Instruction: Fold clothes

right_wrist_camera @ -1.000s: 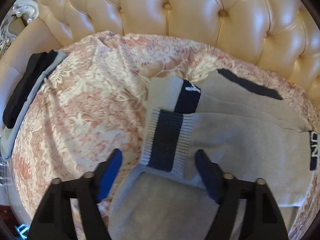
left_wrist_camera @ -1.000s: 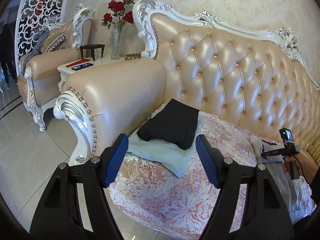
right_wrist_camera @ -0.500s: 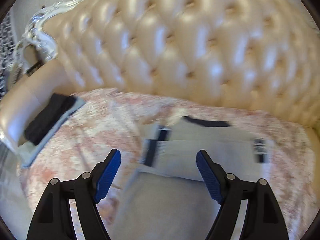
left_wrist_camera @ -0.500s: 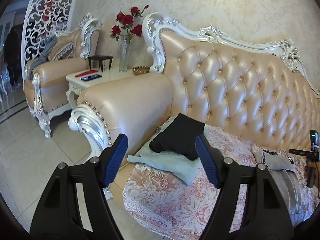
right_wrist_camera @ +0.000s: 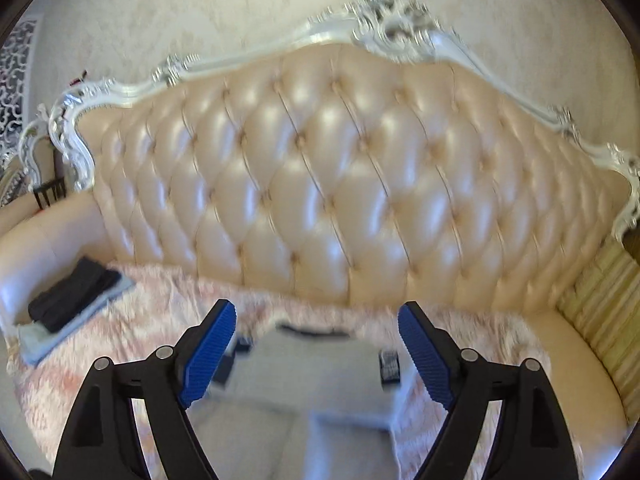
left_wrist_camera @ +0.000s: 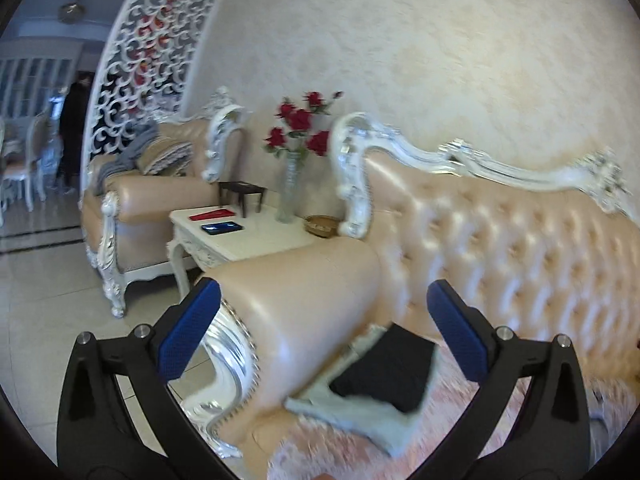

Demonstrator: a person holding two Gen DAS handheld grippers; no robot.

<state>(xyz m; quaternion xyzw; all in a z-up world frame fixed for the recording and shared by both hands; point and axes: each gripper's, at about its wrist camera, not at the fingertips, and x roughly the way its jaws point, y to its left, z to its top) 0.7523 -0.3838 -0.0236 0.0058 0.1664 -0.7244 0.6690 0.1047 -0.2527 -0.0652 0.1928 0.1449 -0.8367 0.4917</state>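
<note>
My right gripper [right_wrist_camera: 316, 354] hangs w/ fingers wide apart, nothing between, over the grey garment [right_wrist_camera: 320, 376] flat on the pink throw [right_wrist_camera: 120, 328]. My left gripper [left_wrist_camera: 324, 334] is spread too, empty. Only left cam shows side table [left_wrist_camera: 240, 240] w/ roses [left_wrist_camera: 300, 124]; both show folded black piece [left_wrist_camera: 384, 372] on pale one [left_wrist_camera: 360, 412] by the sofa [right_wrist_camera: 320, 184] armrest.
</note>
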